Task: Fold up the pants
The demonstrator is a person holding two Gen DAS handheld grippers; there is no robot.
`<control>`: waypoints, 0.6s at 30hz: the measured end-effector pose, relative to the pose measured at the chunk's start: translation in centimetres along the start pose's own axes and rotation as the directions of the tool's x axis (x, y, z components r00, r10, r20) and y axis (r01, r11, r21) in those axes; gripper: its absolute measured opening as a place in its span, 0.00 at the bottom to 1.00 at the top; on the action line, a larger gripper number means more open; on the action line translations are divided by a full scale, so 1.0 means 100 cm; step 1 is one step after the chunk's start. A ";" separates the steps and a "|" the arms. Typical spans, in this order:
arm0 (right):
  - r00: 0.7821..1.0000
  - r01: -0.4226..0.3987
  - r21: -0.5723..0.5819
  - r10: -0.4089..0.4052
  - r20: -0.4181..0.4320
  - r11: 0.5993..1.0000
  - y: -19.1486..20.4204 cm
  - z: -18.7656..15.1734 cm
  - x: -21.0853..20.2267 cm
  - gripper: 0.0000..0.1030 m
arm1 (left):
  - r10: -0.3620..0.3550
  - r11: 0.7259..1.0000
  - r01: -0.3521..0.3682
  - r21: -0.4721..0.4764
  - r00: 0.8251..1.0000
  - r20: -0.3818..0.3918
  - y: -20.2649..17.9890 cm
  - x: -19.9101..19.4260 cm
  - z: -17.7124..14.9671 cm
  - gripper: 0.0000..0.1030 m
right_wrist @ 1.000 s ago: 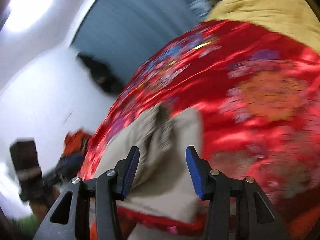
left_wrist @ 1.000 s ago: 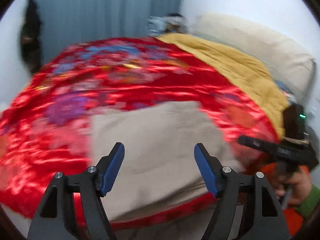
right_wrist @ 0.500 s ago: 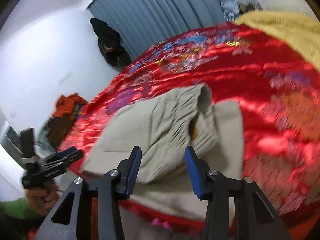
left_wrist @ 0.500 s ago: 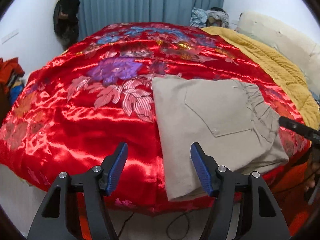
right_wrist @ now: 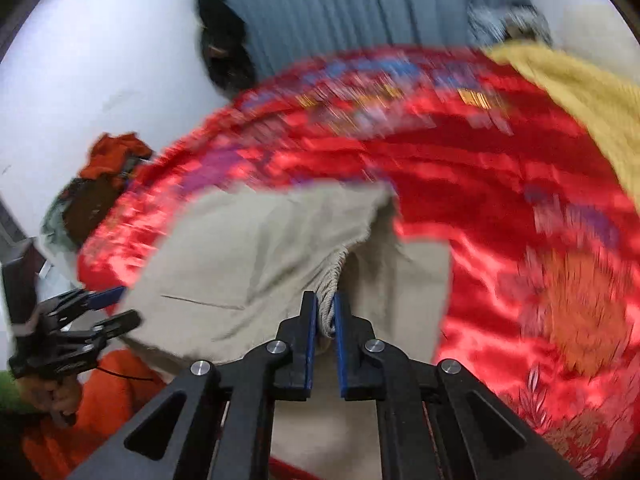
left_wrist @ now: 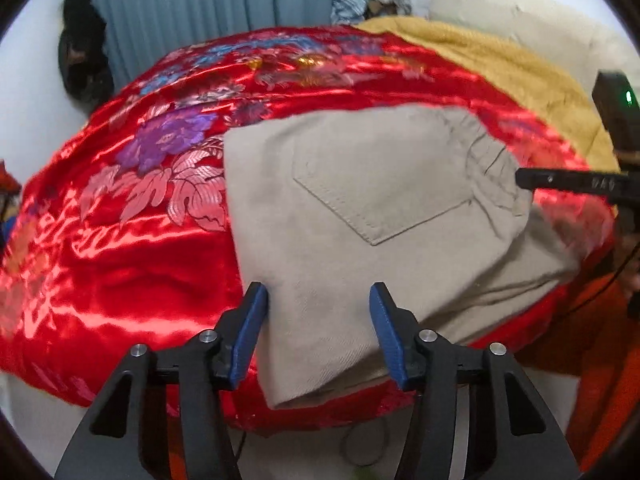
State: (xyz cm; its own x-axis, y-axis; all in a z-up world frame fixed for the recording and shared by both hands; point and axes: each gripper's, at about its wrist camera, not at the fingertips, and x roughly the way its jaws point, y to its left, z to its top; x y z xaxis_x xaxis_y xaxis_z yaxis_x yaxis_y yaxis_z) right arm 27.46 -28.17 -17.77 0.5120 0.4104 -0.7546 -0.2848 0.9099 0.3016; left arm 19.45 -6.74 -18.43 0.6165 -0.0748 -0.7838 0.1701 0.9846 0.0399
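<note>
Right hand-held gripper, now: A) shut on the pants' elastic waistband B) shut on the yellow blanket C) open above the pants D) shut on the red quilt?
A: in the right wrist view the right hand-held gripper has its blue pads closed on the gathered waistband of the beige pants, which lie on the red satin quilt.

Your bed carries a red floral satin cover, with the folded beige pants lying on its near edge and a mustard blanket along its right side.
</note>
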 end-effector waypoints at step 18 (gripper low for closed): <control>0.966 -0.225 0.469 0.258 -0.007 0.854 -0.039 -0.017 0.035 0.46 | -0.011 1.000 0.011 -0.025 1.000 0.002 0.006 -0.004 0.000 0.55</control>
State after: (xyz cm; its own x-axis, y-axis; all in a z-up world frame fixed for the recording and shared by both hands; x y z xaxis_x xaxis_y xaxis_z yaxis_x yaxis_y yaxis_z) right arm 29.03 -30.43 -22.56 0.4159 0.6307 -0.6552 0.0223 0.7132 0.7006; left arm 19.31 -6.13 -18.08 0.6158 -0.0861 -0.7832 0.1581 0.9873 0.0158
